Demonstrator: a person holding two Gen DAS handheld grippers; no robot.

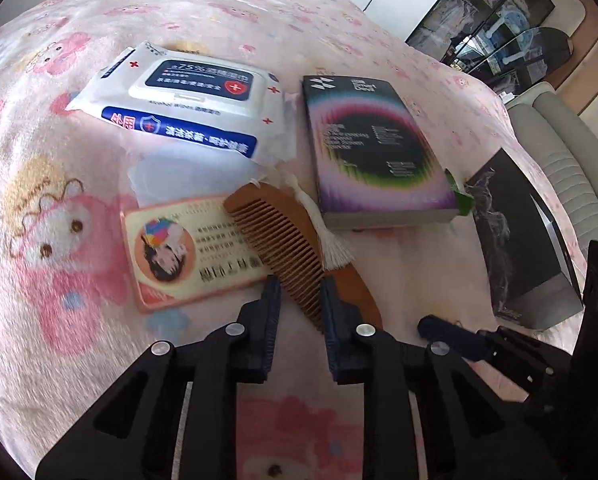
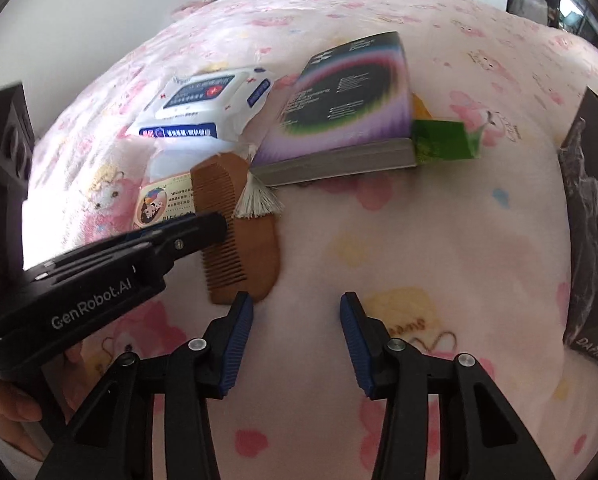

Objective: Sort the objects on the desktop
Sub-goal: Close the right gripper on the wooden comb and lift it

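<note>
L gripper [image 1: 297, 294] clamped on wooden comb [image 1: 287, 240], pads pinching its teeth. R gripper [image 2: 297, 306] open, empty, over blanket [image 2: 439, 240].

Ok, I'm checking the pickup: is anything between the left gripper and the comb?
Nothing visible does. The left gripper is shut across the comb. The comb lies partly over a card, and a white tassel rests on it.
</note>
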